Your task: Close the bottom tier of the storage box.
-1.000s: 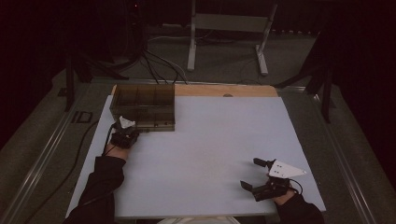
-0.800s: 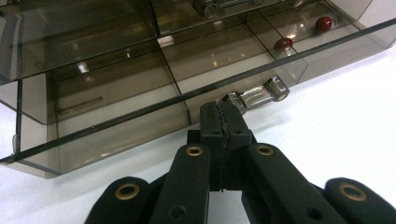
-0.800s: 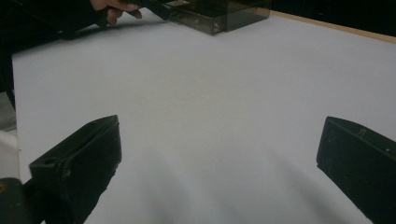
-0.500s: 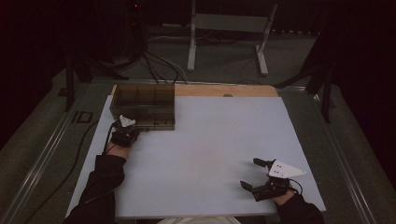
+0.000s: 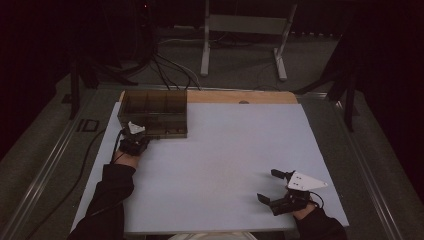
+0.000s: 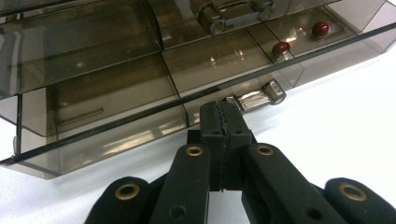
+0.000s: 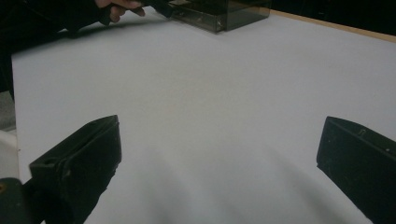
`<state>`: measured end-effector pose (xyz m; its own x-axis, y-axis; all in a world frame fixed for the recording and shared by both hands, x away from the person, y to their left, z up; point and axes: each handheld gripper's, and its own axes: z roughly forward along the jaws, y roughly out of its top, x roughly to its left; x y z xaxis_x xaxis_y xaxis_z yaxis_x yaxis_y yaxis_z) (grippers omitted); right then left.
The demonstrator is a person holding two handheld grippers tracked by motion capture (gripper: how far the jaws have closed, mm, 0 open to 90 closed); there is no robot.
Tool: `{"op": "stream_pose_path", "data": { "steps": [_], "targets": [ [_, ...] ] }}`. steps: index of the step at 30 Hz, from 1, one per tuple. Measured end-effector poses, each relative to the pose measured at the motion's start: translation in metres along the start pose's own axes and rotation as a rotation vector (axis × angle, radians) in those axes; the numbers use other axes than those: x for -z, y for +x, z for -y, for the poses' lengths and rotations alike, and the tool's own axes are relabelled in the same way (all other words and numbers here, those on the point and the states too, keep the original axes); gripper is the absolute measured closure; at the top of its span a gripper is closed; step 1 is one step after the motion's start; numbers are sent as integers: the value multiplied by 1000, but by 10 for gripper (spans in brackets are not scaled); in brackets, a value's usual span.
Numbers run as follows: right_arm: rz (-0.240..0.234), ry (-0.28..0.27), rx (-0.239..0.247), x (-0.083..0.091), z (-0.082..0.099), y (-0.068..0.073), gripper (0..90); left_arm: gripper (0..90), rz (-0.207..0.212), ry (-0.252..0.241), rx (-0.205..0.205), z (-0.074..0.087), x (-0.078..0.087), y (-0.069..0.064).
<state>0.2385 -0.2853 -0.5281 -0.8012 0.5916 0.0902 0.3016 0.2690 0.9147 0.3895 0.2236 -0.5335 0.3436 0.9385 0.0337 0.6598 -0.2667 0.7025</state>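
Drawer box [image 5: 154, 114], smoked clear plastic, far left on the white table [image 5: 225, 150]: left gripper [image 6: 223, 122], jaws pressed together, noses against the metal drawer handle [image 6: 256, 97] at its near bottom edge. Step judged: opening a drawer; next calls for gripping the handle and pulling nearward. Right-hand compartments hold two red beads [image 6: 281, 47]. Right gripper [image 5: 274, 186], near right, jaws spread wide, holds nothing.

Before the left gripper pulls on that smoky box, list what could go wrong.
1. The left gripper is shut at the box's bottom front edge beside a small metal latch; its narrow bite could slip off.
2. The right gripper rests open far away, so nothing steadies the box; it might slide on the white tabletop.
3. Tilting could roll the two red beads.
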Motion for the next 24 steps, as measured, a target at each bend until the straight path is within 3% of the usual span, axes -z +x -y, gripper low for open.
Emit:
{"op": "stream_pose_path", "data": {
  "steps": [4, 24],
  "targets": [
    [1, 1, -1, 0, 0, 0, 0, 900, 11, -5, 17, -1, -1, 2],
    [2, -2, 0, 0, 0, 0, 0, 900, 1, 1, 7, -7, -4, 2]
  ]
}}
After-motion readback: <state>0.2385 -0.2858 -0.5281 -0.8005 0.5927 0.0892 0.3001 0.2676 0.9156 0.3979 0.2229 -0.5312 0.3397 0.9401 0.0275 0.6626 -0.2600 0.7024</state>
